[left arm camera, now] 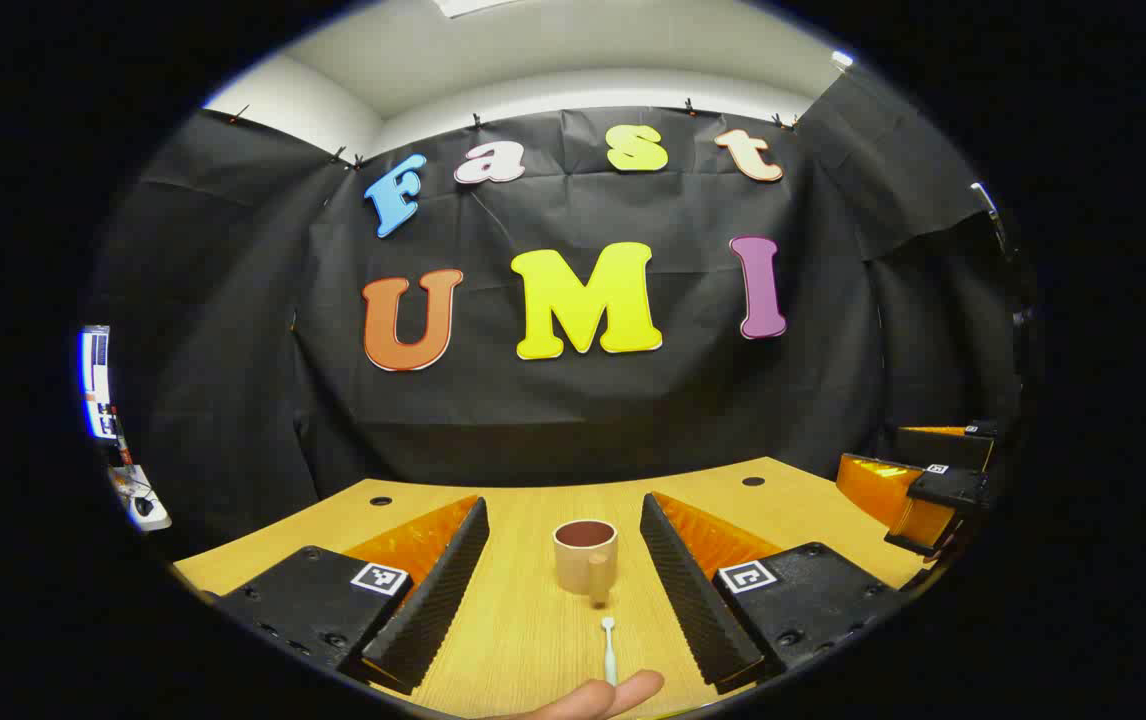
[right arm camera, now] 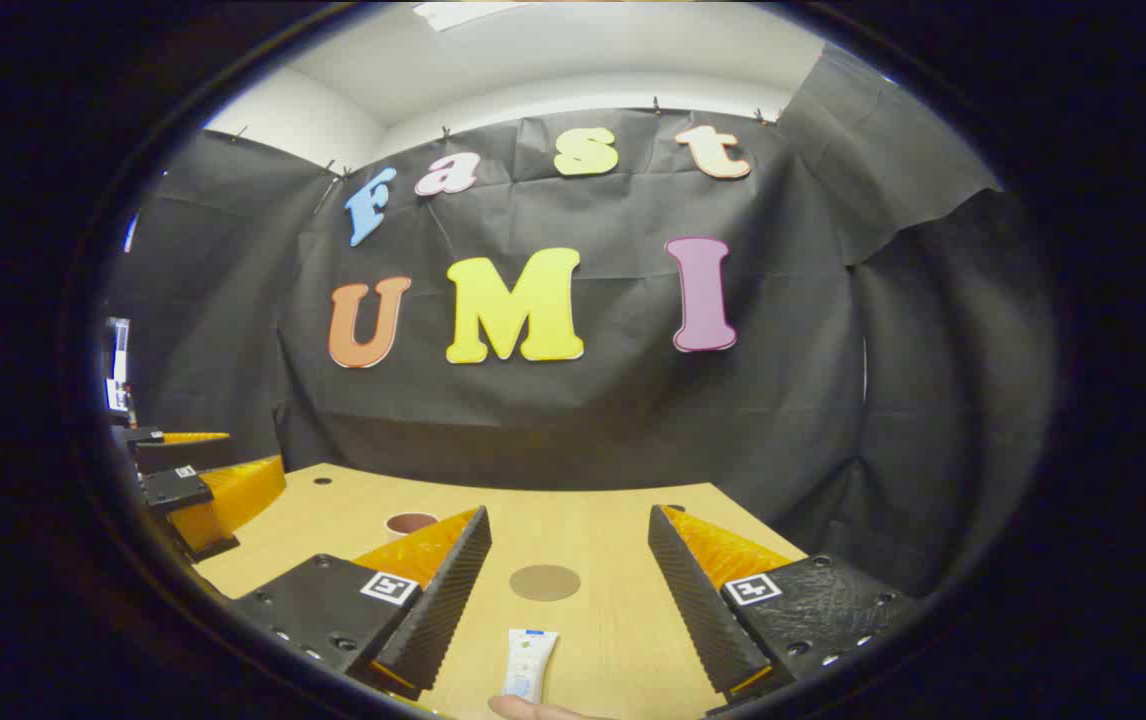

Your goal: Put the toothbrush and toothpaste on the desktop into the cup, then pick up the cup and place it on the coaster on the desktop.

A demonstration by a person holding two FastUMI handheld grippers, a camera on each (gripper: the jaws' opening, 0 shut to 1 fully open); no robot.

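Observation:
A beige cup (left arm camera: pixel 585 556) with a dark inside stands upright on the wooden desktop (left arm camera: pixel 523 630), straight ahead between the fingers of my open left gripper (left arm camera: pixel 565 585). A pale toothbrush (left arm camera: pixel 609 650) lies on the desk just in front of the cup, close to me, with a person's finger (left arm camera: pixel 598 697) at its near end. In the right gripper view, a white toothpaste tube (right arm camera: pixel 529 664) lies between the fingers of my open right gripper (right arm camera: pixel 565 590). A round brown coaster (right arm camera: pixel 544 582) lies flat beyond the tube. The cup's rim (right arm camera: pixel 411 523) peeks out behind my right gripper's left finger.
The other gripper (left arm camera: pixel 918 490) shows at the right edge of the left gripper view, and at the left edge (right arm camera: pixel 193 490) of the right gripper view. Two small dark holes (left arm camera: pixel 380 500) sit near the desk's far edge. The black cloth wall closes the back.

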